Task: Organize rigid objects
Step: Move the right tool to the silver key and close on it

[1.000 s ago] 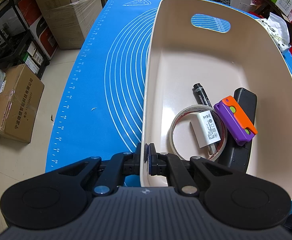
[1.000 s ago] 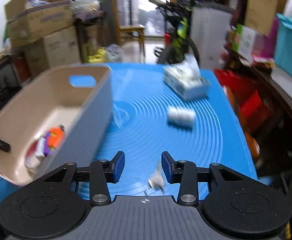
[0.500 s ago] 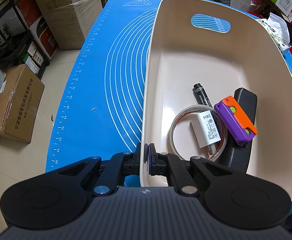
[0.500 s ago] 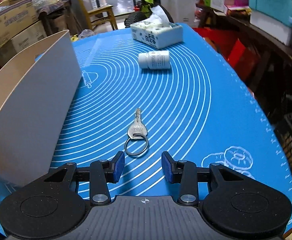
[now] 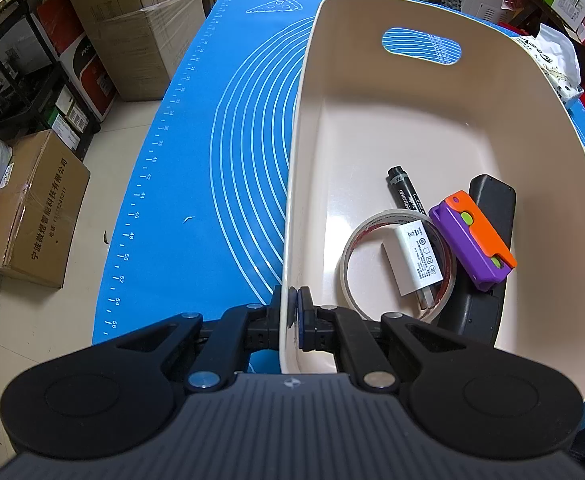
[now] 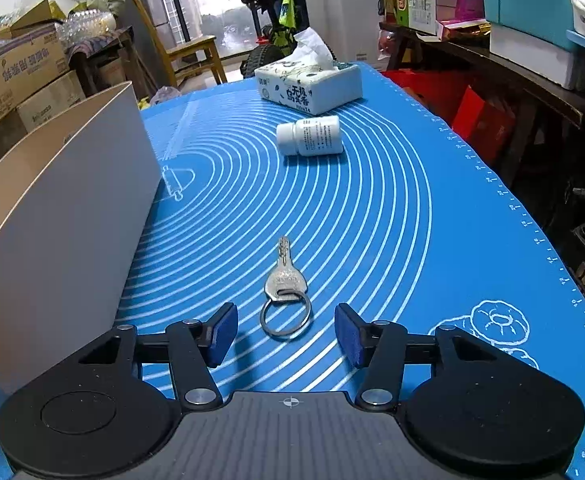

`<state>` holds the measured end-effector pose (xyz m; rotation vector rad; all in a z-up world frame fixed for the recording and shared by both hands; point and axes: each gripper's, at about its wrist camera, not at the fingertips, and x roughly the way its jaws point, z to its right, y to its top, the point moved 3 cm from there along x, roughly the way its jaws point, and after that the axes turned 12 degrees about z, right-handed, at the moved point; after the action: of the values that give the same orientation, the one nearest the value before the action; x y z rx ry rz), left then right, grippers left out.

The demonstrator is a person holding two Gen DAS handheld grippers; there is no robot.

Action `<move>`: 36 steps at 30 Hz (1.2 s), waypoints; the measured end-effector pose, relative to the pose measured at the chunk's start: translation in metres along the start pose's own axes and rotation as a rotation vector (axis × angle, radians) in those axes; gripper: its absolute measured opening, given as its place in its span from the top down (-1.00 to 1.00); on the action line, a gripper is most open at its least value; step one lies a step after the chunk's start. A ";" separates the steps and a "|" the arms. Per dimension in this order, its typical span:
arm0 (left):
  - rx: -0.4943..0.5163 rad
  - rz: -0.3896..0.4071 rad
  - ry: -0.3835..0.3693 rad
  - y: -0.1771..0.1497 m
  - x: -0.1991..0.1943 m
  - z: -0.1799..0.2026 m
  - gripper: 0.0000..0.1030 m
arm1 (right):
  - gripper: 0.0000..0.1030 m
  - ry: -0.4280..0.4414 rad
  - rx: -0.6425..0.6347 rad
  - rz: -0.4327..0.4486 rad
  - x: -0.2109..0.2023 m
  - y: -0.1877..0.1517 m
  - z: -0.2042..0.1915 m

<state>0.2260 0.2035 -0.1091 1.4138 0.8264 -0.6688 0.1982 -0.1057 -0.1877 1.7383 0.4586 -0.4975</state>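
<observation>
key (image 6: 285,280) on its ring lies flat on the blue mat (image 6: 372,216), just ahead of our right gripper (image 6: 286,334), whose fingers stand spread wide with nothing between them. we judge the risk to be the pads skating over such thin metal, or pinching only the ring so the key swings and drops short of the bin (image 5: 372,136). it is a small silver key, blade pointing away, ring nearest us. our left gripper (image 5: 292,316) is clamped on the bin's near wall (if that grip slips, the bin could shift). a pill bottle (image 6: 309,135) waits further off.
</observation>
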 end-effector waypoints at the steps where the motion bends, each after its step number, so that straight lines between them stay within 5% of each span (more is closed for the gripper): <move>1: -0.001 0.000 0.000 0.000 0.000 0.000 0.87 | -0.23 -0.001 0.008 0.006 0.001 0.001 0.001; 16: 0.002 0.000 0.003 0.001 0.000 0.000 0.86 | -0.22 -0.026 0.015 0.009 0.004 0.000 -0.002; 36: 0.003 0.001 0.003 0.001 0.000 0.000 0.86 | -0.26 0.038 0.189 0.022 0.005 -0.001 -0.004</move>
<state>0.2265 0.2033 -0.1084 1.4179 0.8275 -0.6678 0.2023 -0.1010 -0.1901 1.9352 0.4293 -0.5061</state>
